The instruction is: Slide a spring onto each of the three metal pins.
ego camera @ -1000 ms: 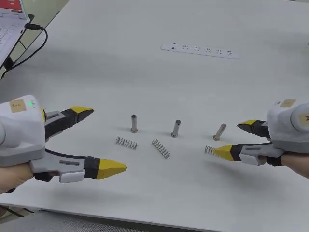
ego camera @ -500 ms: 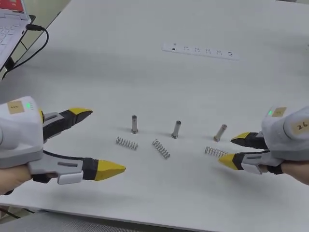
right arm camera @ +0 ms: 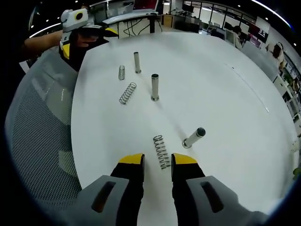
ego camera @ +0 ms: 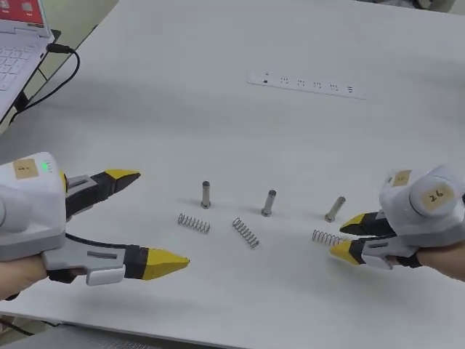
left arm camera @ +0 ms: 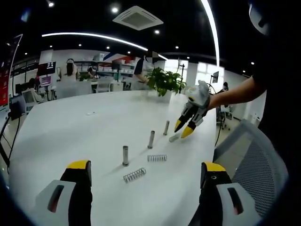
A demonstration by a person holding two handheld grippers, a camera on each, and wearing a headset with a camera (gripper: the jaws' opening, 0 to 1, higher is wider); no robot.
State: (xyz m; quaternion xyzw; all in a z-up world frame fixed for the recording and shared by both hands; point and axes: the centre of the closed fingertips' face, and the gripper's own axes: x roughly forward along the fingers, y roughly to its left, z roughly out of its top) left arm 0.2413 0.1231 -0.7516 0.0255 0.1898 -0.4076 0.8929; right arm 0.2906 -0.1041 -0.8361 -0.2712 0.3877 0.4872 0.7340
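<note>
Three metal pins stand in a row on the white table: left pin [ego camera: 205, 194], middle pin [ego camera: 269, 203], and a tilted right pin [ego camera: 335, 209] [right arm camera: 194, 137]. A spring lies in front of each: left spring [ego camera: 193, 223], middle spring [ego camera: 245, 233], right spring [ego camera: 326, 238] [right arm camera: 161, 150]. My right gripper [ego camera: 338, 238] [right arm camera: 158, 161] is open with a narrow gap, and the near end of the right spring lies between its tips, untouched. My left gripper [ego camera: 161, 217] [left arm camera: 146, 165] is wide open and empty, left of the left spring.
A white power strip [ego camera: 305, 84] lies far back on the table. A laptop [ego camera: 18, 36] with a black cable [ego camera: 51, 80] sits at the far left corner. A mesh chair [right arm camera: 37, 117] stands by the near table edge.
My right gripper has narrowed its jaws and lowered its tips onto the near end of the right spring. The left gripper has stayed where it was. The head camera has shifted slightly.
</note>
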